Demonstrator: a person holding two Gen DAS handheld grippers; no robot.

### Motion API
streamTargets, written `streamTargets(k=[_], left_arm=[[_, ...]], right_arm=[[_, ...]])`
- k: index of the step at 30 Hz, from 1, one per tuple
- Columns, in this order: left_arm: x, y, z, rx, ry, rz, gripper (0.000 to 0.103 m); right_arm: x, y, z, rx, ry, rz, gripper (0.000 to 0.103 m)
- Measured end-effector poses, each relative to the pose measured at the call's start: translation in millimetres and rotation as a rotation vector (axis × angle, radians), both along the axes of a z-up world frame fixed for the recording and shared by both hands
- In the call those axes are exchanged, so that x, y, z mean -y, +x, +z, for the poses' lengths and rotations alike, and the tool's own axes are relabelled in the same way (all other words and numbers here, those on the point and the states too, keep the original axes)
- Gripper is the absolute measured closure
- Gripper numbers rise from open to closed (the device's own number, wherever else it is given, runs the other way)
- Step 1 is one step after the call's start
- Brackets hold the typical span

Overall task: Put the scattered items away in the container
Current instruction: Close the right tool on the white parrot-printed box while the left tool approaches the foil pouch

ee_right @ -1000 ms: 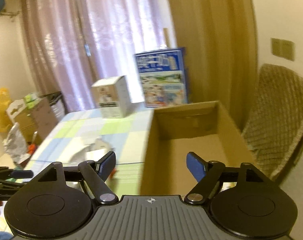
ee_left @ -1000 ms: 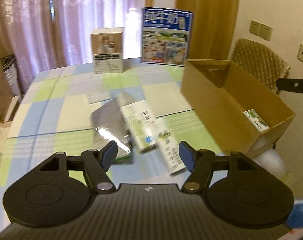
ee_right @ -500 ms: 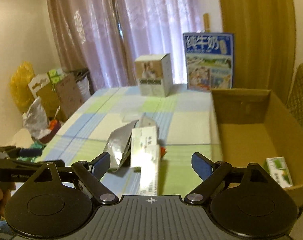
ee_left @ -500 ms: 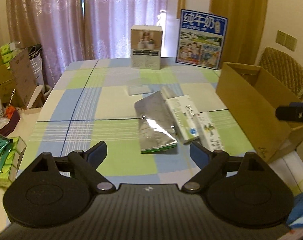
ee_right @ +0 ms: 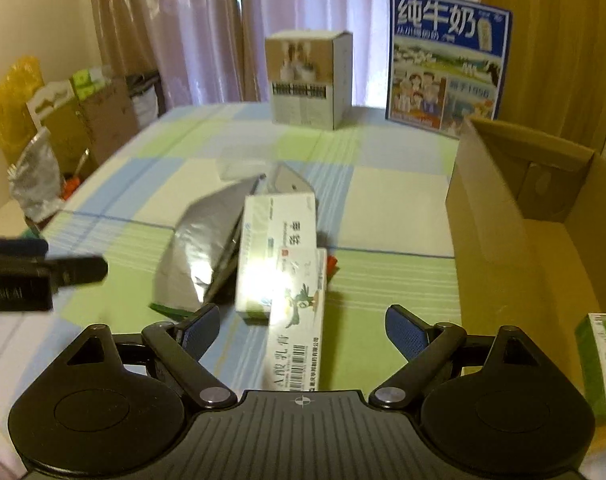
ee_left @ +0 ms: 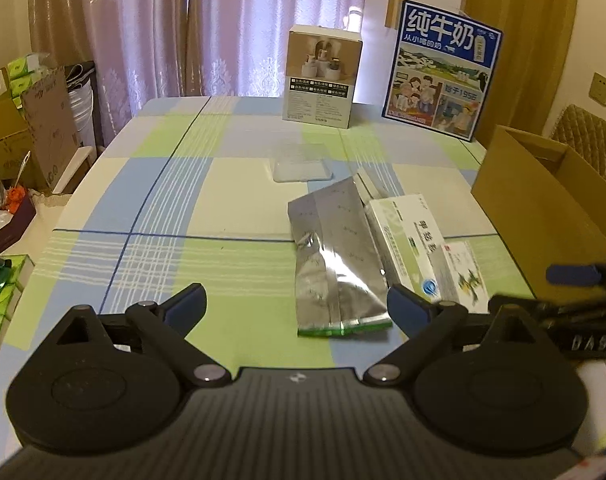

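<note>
A silver foil pouch (ee_left: 335,256) (ee_right: 201,248), a white-green medicine box (ee_left: 403,248) (ee_right: 277,248) and a longer white box with a bird picture (ee_left: 465,276) (ee_right: 299,328) lie together on the checked tablecloth. An open cardboard box (ee_left: 543,208) (ee_right: 503,236) stands to their right, with a green-white carton (ee_right: 601,364) inside. My left gripper (ee_left: 297,306) is open and empty, near the table's front edge, left of the pouch. My right gripper (ee_right: 303,326) is open and empty, just above the bird box's near end.
A clear plastic lid (ee_left: 301,164) lies behind the pouch. A beige product box (ee_left: 323,76) and a blue milk carton case (ee_left: 443,72) stand at the table's far edge. Cartons and bags sit on the floor at left (ee_left: 27,128). A wicker chair (ee_left: 591,140) is behind the cardboard box.
Both grippers have pulled back and swung left. The left gripper has drawn away from the pouch and boxes and opened wider. The right gripper now faces the scattered items instead of the cardboard box.
</note>
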State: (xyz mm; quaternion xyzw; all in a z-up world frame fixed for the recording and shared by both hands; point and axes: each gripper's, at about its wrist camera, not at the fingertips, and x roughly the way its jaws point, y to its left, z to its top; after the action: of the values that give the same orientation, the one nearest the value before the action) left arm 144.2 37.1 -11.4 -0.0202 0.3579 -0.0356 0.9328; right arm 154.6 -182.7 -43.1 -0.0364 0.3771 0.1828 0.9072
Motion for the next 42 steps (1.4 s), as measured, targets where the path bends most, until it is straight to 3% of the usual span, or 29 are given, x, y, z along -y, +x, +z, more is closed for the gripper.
streamTargets(k=[7,19,25,31,42], left_arm=[[-5,13,-27,-0.033,-0.019,0.014,0.008],[15,11,-38,-0.038,0.028,-0.049,0.008],[11,13,-39,-0.049,0.001,-0.034,0.008],[11,15,-42,-0.067,-0.028,-0.044,0.008],[15,20,-42,-0.058,-0.021,-0.05,0.008]], right_arm=[[3,14,-20,-0.055,-0.005,0.012,0.019],[-1,23,-29,-0.1,-0.006,0.007,0.042],[-5,27,-32,-0.107,-0.004,0.009,0.048],[-10,30,-35,-0.12,-0.016,0.016,0.064],[-6,27,-24,-0.078,0.008,-0.002,0.067]])
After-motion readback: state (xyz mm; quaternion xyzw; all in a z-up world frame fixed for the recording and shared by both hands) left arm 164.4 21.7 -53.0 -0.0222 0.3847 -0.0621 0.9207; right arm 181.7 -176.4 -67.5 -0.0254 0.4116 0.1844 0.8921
